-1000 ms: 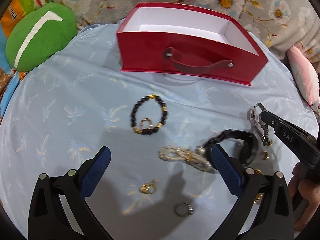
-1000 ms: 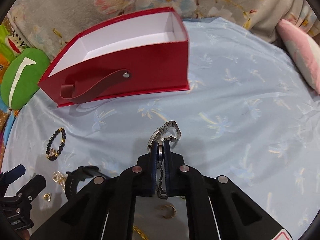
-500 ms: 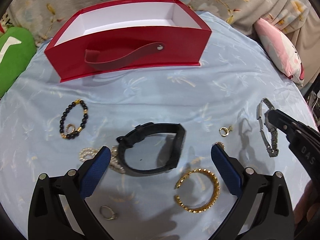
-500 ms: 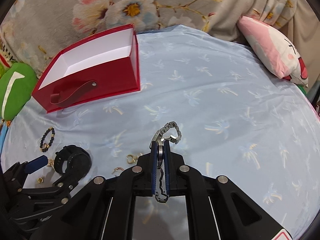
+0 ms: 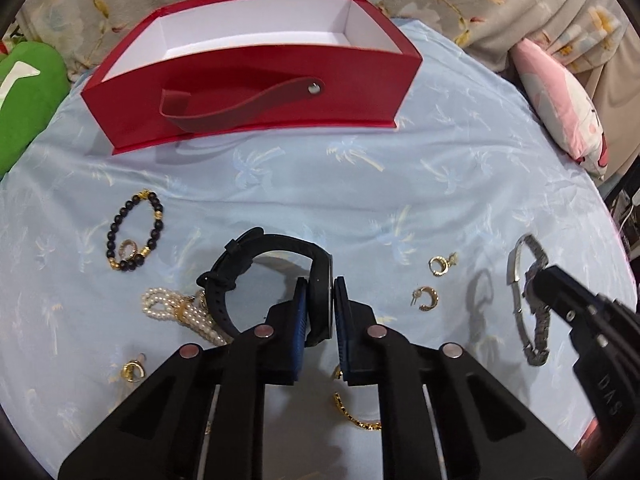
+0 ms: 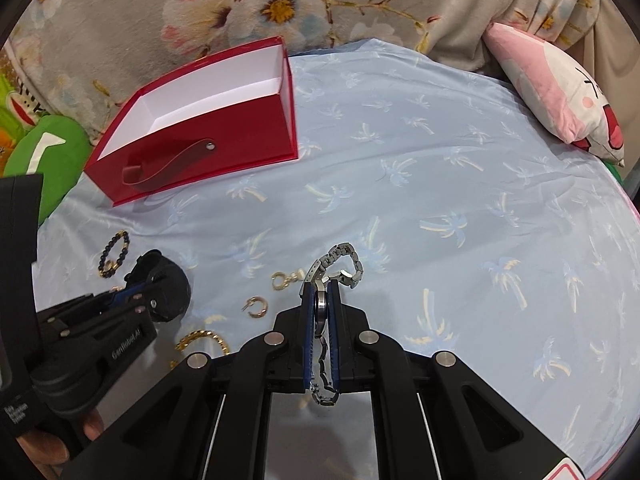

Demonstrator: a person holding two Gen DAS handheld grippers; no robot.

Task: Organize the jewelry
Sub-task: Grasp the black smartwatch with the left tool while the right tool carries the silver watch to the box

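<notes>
Left gripper [image 5: 321, 312] clamped on black rubber-strapped watch [image 5: 276, 276], jaws tight on its case just above pale blue palm-print bed sheet [image 6: 440, 200]. Right gripper [image 6: 321, 332] pinching silver metal link watch [image 6: 334, 270], lifted. Open red cardboard box [image 5: 256, 80] beyond, well apart.

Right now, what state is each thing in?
Left gripper: shut on black watch.
Right gripper: shut on silver watch.
Red box: open, looks empty.
Bead bracelet: lying loose.
Pearl bracelet: lying loose.
Gold earrings: lying loose.
</notes>
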